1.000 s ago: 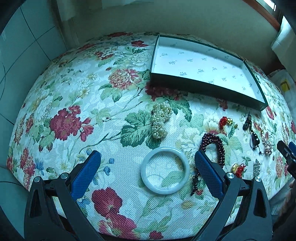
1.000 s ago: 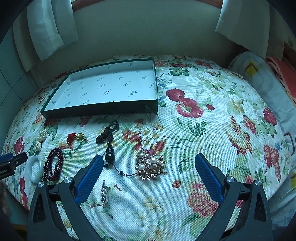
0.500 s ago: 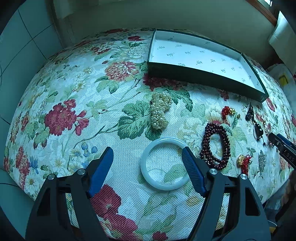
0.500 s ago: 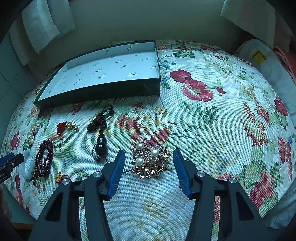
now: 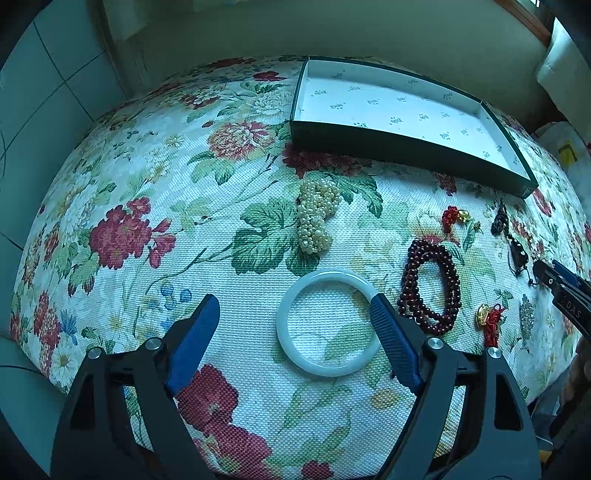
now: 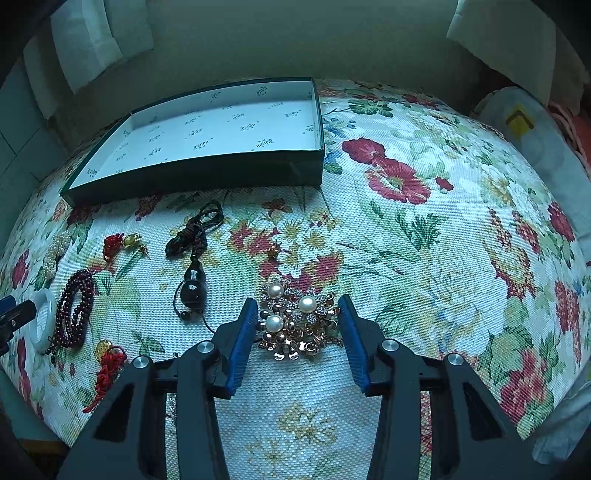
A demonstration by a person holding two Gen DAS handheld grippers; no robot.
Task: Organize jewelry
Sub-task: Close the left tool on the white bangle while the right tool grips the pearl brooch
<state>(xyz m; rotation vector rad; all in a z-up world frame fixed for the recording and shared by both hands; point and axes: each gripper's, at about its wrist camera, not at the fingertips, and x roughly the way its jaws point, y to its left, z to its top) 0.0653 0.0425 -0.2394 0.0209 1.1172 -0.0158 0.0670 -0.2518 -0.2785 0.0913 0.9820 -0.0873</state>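
Straddling the pearl brooch (image 6: 295, 325), the right gripper (image 6: 297, 314) is spread; squeezing evenly should be avoiding slips. The left gripper (image 5: 291, 310), also spread, is overlapping the white bangle (image 5: 328, 321) at 3 o'clock; box (image 6: 207, 177) waiting at 11 o'clock.

Home; floral tablecloth (image 5: 147, 206); curtains (image 6: 99, 33)

Floral tablecloth (image 5: 122, 236), tiled wall (image 5: 40, 103) — pale curtains (image 6: 96, 33), plain wall (image 6: 295, 40)
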